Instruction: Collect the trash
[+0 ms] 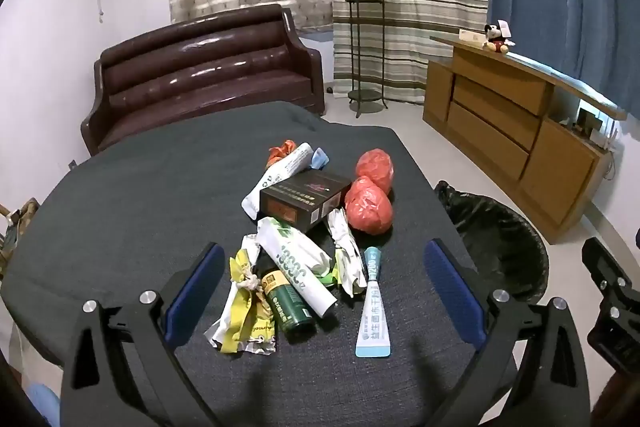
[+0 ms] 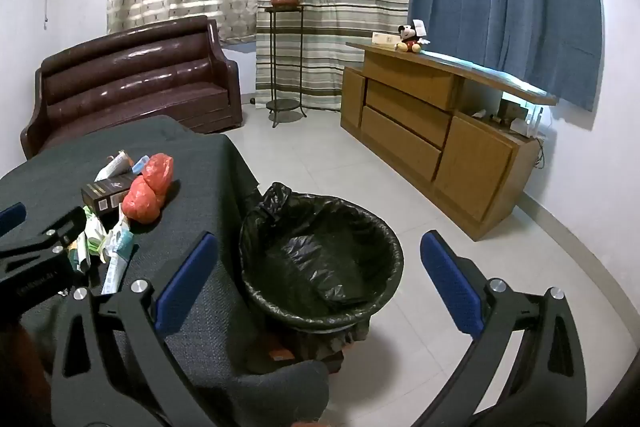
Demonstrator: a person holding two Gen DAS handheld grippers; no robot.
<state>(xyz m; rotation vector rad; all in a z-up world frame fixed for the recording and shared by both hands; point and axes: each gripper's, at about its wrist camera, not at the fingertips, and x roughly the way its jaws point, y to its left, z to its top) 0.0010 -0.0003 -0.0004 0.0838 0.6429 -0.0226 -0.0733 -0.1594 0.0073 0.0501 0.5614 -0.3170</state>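
The left gripper (image 1: 324, 287) hangs with its jaws spread wide above the trash pile (image 1: 308, 227) on the dark-clothed table (image 1: 140, 207). The right gripper (image 2: 320, 279), equally wide, holds nothing over the trash bin (image 2: 384, 227). Beside the table's edge, the bin shows only its black liner bag (image 2: 316, 259) inside; beyond the pile stands a brown sofa (image 1: 208, 67).
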